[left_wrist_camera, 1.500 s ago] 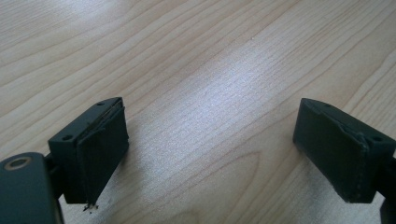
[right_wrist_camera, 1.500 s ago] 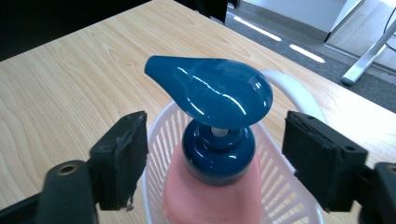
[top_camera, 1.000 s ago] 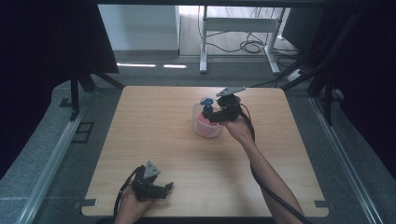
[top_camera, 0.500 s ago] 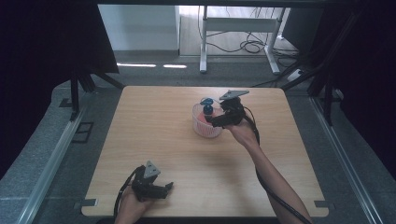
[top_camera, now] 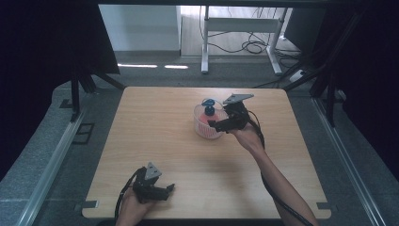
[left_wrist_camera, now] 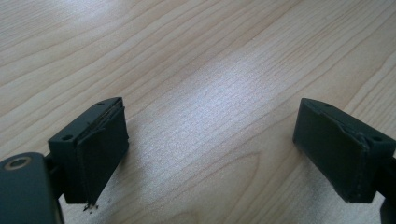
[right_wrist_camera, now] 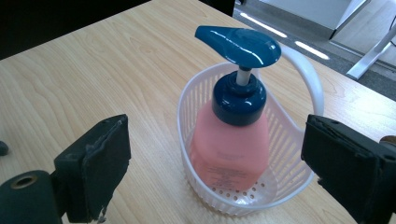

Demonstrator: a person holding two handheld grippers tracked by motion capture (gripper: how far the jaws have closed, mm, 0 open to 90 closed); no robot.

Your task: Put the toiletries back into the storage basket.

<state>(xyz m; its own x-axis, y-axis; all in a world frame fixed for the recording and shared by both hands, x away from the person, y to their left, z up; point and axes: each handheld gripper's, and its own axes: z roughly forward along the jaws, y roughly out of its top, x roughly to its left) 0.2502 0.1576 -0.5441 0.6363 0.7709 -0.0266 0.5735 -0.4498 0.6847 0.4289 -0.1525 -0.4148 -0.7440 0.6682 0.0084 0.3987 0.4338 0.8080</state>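
A white slotted plastic basket (right_wrist_camera: 289, 140) with a hoop handle stands on the wooden table (top_camera: 155, 127). Upright inside it is a pink pump bottle (right_wrist_camera: 231, 144) with a dark blue pump head (right_wrist_camera: 238, 44). My right gripper (right_wrist_camera: 217, 126) is open, its jaws wide apart on either side of the basket and touching nothing. In the high view the basket (top_camera: 203, 128) sits right of the table's middle, with the right gripper (top_camera: 220, 118) just to its right. My left gripper (top_camera: 168, 190) rests near the front edge, open (left_wrist_camera: 210, 121) over bare wood.
Dark curtains flank the table on both sides. A metal rail (top_camera: 51, 155) runs along the floor at the left. Behind the table stands a white desk frame (top_camera: 235, 28) with cables on the floor.
The right gripper has drawn back slightly to the right and toward the person, away from the basket. The left gripper has stayed put.
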